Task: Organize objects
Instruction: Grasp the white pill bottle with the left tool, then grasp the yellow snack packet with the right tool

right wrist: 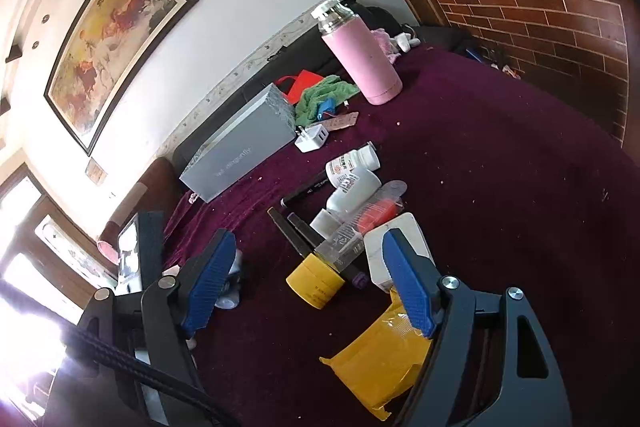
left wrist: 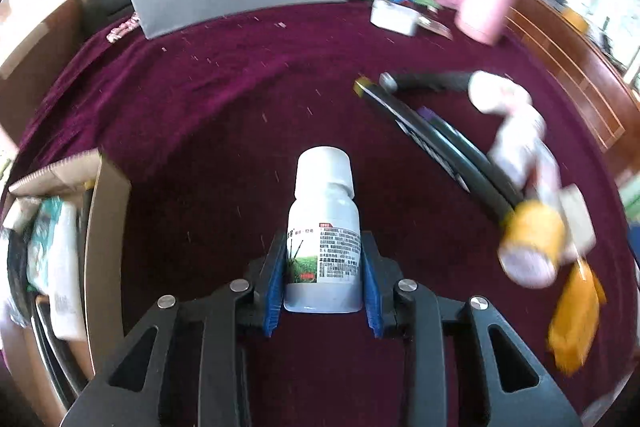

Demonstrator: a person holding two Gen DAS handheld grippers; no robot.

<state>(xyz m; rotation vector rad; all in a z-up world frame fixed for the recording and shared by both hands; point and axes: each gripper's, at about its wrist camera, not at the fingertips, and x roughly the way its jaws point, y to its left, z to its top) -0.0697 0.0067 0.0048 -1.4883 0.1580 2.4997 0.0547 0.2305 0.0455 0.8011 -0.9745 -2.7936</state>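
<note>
The left tool grips a white labelled bottle low on its body, above the maroon-covered surface, with an open cardboard box to its left. Held that low, the bottle could tip or slip if swung fast toward the box. The right tool hangs open and empty over a clutter of small bottles, a yellow jar and a yellow packet. The bottle's label carries dense print, too small to read; the grey box bears faint, illegible lettering.
</note>
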